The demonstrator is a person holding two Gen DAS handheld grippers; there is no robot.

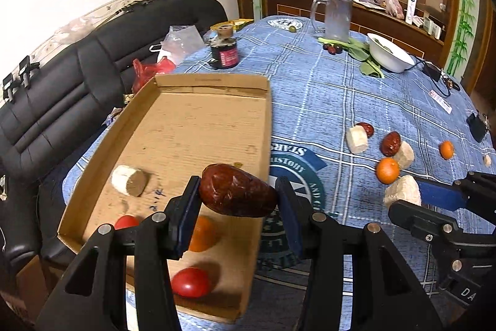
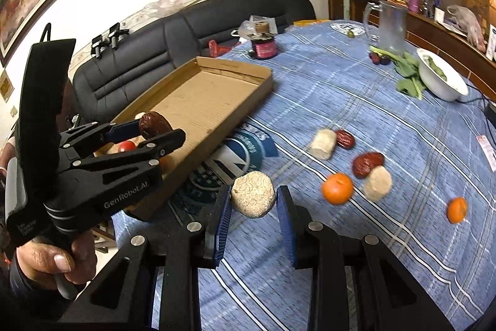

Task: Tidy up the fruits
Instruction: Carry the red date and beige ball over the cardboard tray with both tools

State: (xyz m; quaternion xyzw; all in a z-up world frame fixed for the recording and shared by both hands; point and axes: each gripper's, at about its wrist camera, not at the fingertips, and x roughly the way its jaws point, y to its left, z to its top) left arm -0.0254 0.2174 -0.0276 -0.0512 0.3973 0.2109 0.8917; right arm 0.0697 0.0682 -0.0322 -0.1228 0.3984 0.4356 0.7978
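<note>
1. Your left gripper (image 1: 238,194) has its jaws clamped on a dark red date (image 1: 237,190), held over the near end of the cardboard tray (image 1: 214,82).
2. Your right gripper (image 2: 254,202) has its jaws clamped on a pale chunk (image 2: 253,194) above the blue desk (image 2: 356,101).
3. In the tray lie a white chunk (image 1: 129,184), two tomatoes (image 1: 191,282) and an orange (image 1: 203,233).
4. More dates, chunks and oranges (image 2: 337,188) lie loose on the desk to the right.
</note>
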